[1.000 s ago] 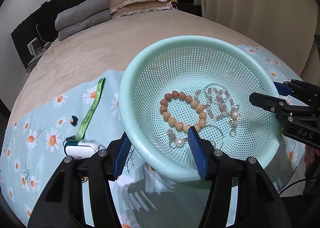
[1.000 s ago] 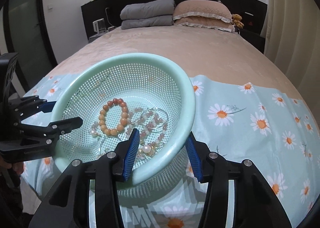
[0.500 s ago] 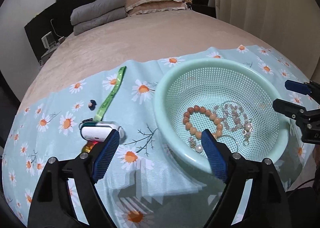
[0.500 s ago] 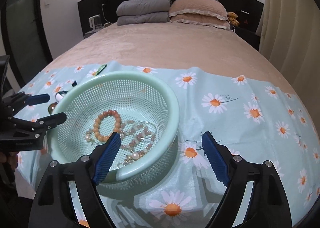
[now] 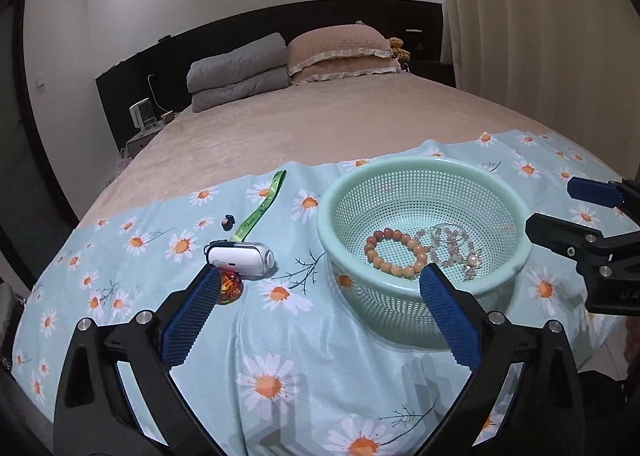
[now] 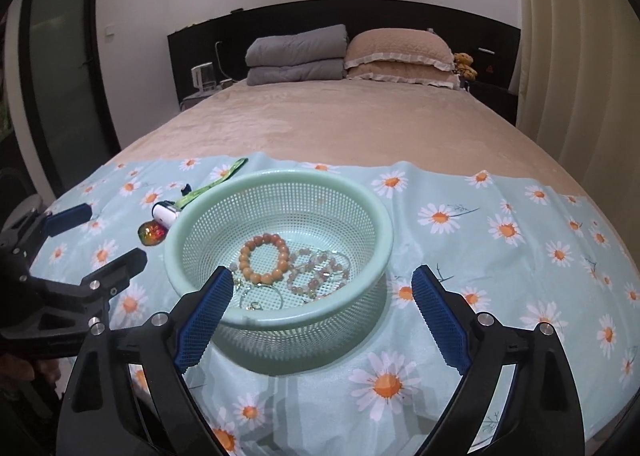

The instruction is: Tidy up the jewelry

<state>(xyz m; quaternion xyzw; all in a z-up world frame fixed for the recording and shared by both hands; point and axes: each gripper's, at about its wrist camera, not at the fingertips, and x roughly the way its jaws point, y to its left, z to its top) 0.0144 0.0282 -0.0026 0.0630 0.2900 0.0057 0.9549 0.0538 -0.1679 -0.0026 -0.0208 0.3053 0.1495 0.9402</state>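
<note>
Two grippers hang over the near edge of the bed, both with fingers spread wide and nothing between them. The left gripper [image 5: 316,292] sits above bare daisy-print cloth [image 5: 288,356], its right finger just in front of the near rim of the mint mesh basket [image 5: 424,172], its left finger close to a small red-orange trinket [image 5: 229,285]. The right gripper [image 6: 320,292] straddles the basket's near wall [image 6: 280,320], its left finger over the rim and its right finger outside, above open cloth [image 6: 500,256].

Inside the basket lie the orange bead bracelet [image 5: 394,252], a pale pink bead bracelet [image 5: 450,246], and pearl and ring pieces in a tangle at the bottom [image 6: 256,294].

Left of the basket, a white case [image 5: 241,255] lies on the cloth touching the trinket, with a green strap [image 5: 262,208] running away from it and a small dark item [image 5: 228,222] beside the strap. Right of the basket the cloth is open as far as the bed's side edge. Beyond the cloth's far hem stretches the beige bedspread [image 6: 340,128] up to the pillows [image 6: 400,52].
</note>
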